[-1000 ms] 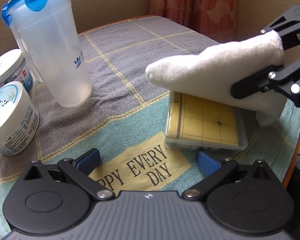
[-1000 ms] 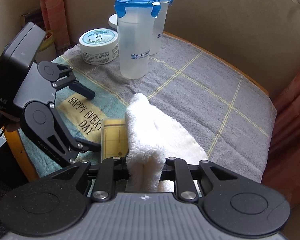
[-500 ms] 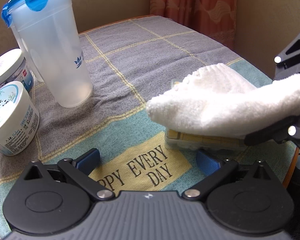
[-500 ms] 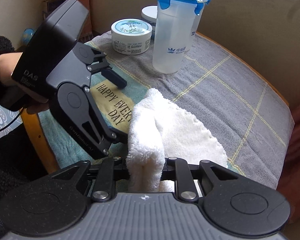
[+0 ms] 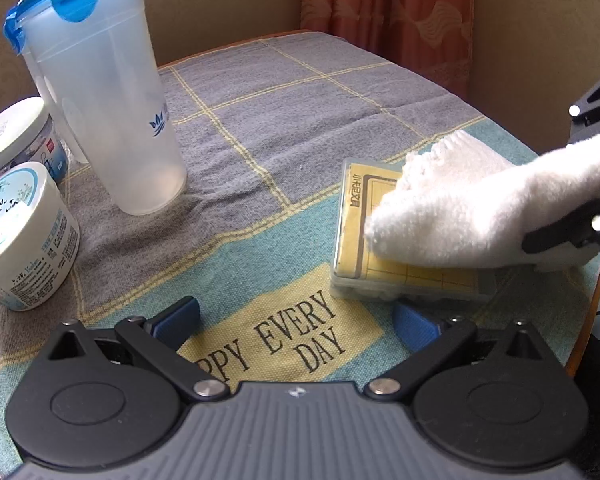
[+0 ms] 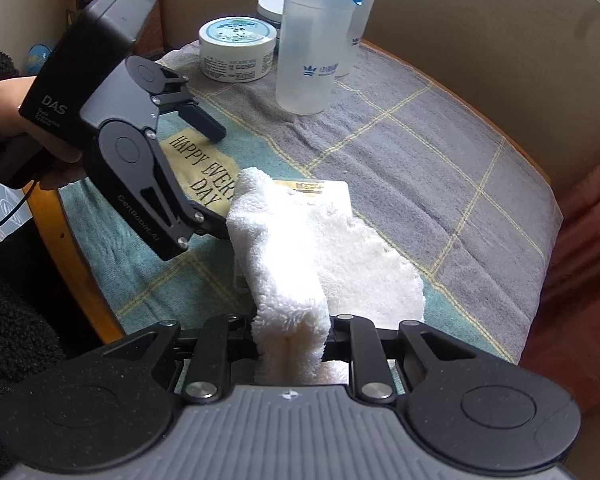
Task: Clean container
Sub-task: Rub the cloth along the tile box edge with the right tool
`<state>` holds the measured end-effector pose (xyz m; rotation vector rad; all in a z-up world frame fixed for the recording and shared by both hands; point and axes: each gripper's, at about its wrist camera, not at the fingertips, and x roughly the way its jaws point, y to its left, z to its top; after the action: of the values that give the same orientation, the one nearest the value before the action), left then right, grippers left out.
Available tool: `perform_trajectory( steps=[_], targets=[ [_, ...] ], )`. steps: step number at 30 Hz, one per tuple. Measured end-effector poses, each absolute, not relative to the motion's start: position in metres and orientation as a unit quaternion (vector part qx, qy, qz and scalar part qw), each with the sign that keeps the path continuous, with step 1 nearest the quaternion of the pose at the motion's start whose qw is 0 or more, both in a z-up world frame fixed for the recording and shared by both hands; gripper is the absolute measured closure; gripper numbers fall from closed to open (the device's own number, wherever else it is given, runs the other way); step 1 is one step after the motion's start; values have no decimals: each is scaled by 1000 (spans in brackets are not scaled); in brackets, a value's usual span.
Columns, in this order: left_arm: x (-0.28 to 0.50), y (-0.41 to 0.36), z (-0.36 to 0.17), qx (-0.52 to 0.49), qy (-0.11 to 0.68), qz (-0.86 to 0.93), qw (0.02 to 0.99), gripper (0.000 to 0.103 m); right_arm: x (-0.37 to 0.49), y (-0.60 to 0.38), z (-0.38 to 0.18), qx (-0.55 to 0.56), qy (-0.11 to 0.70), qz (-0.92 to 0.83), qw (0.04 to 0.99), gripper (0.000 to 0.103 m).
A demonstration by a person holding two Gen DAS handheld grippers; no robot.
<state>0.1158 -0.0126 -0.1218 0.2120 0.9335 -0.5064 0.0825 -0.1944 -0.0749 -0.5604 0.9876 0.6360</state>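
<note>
The container [image 5: 356, 232] is a flat clear plastic box with a yellow grid lid, lying on the cloth at the table's near right. A folded white towel [image 5: 480, 216] lies across the right part of the lid, and my right gripper [image 5: 576, 184] is shut on it. In the right wrist view the towel [image 6: 292, 264] runs forward from my right gripper [image 6: 290, 340] and hides most of the container [image 6: 320, 189]. My left gripper [image 5: 296, 320] stands open and empty, its right pad just in front of the box's near side. A hand holds the left gripper [image 6: 214, 178].
Two tall clear cups with blue lids [image 5: 108, 120] stand at the far left, with white round tubs [image 5: 20, 236] beside them. A grey and teal cloth [image 5: 300, 120] covers the round table. Its wooden edge [image 6: 72, 248] is close by. Curtains [image 5: 388, 16] hang behind.
The towel came down from a raised tilt onto the lid, then slid right, uncovering the lid's left part. The left gripper stayed still.
</note>
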Motion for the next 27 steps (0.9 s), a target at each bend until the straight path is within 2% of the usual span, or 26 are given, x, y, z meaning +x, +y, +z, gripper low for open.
perform_trajectory(
  steps=[13, 27],
  targets=[
    [116, -14, -121, 100, 448, -240, 855, 1, 140, -174, -75, -211, 437, 294, 824, 79],
    [116, -12, -122, 99, 449, -238, 856, 1, 95, -166, -79, -222, 456, 356, 785, 77]
  ],
)
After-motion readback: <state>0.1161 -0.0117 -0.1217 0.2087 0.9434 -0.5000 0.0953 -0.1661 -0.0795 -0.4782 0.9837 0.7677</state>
